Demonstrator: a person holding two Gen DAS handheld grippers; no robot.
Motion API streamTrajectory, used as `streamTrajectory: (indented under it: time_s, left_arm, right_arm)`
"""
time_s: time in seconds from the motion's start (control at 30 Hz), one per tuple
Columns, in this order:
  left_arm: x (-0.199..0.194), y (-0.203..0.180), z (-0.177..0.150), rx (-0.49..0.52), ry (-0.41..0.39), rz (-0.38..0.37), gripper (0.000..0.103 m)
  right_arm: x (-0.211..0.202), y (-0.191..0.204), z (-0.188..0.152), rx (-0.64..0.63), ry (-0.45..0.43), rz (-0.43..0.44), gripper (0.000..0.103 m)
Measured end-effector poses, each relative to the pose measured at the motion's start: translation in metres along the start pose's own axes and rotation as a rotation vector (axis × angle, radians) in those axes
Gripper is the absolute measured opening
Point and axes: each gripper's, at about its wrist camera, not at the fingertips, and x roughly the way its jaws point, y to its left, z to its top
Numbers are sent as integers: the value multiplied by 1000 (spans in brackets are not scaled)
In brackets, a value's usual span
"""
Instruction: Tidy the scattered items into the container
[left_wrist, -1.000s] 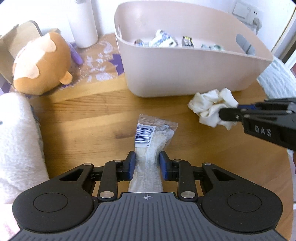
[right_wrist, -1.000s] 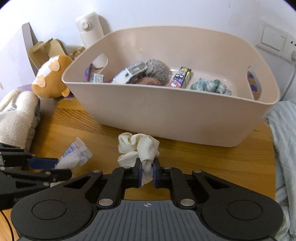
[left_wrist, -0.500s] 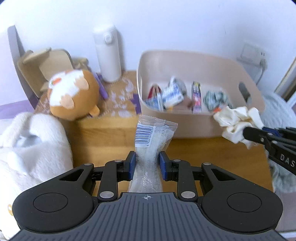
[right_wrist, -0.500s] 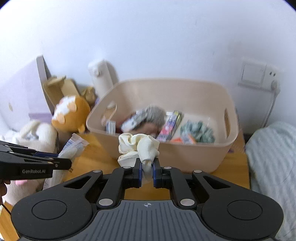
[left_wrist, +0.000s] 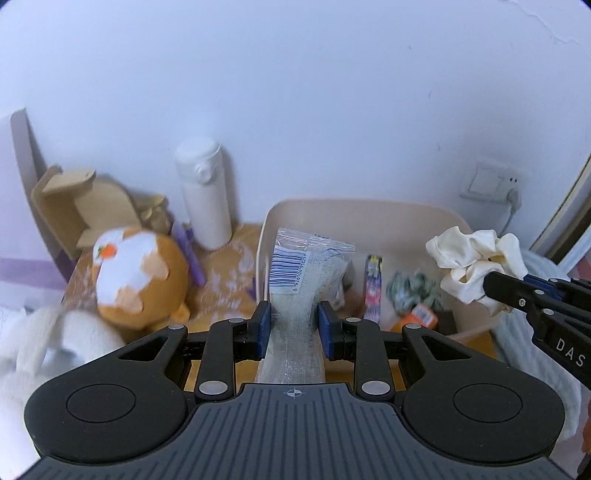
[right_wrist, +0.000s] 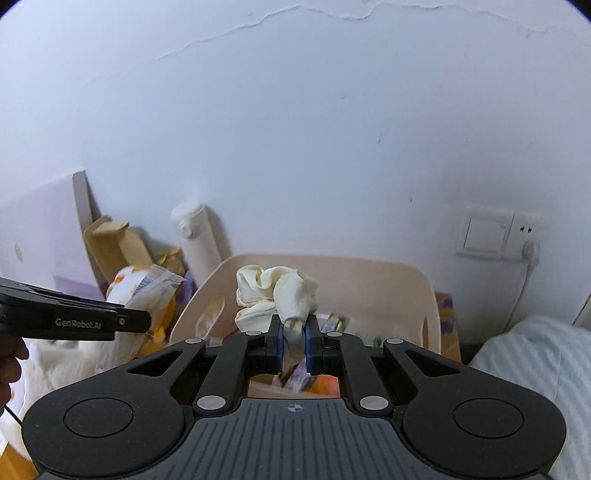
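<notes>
My left gripper (left_wrist: 294, 325) is shut on a clear plastic packet (left_wrist: 303, 291) with a barcode label, held in the air in front of the beige container (left_wrist: 365, 206). My right gripper (right_wrist: 294, 345) is shut on a crumpled white cloth (right_wrist: 277, 295), held above the container (right_wrist: 369, 273). The cloth (left_wrist: 476, 266) and right gripper (left_wrist: 491, 284) also show at the right of the left wrist view; the packet (right_wrist: 155, 291) and left gripper (right_wrist: 146, 319) show at the left of the right wrist view. Several small items lie inside the container.
A white bottle (left_wrist: 205, 192), cardboard box (left_wrist: 85, 206) and orange plush toy (left_wrist: 136, 280) stand left of the container. A white fluffy thing (left_wrist: 44, 343) lies at lower left. A wall socket with a plug (right_wrist: 498, 236) and striped bedding (right_wrist: 535, 358) are at right.
Both grippers have risen from the table with their items and now sit higher, so the container looks smaller and lower in both views.
</notes>
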Motion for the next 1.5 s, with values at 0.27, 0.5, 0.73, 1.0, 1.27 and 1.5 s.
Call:
streamTrajectory:
  time_s: [0.27,0.5,0.73,1.0,1.27,1.5]
  left_arm:
    - [49,-16,26,16,8,39,27]
    - [99,-24,32,35,85,77,27]
    - [125,-31,22,61,160,81,28]
    - [123,-43,23,87,169,77,62]
    - [106,-49,28,122,117,76,78]
    - [91,-47,27,108,109,60,78]
  right_arm:
    - [33,-17,16,3,8,-64,10]
    - [67,-34,2,26,94,-127,10]
    - [89,-48,-14,59,176,-144,10]
    - [94,-57,-21,104,187,-176,40]
    - [77,-63,-10,156,121,-190,77]
    - [64,-63,-4,179,100,-188,80]
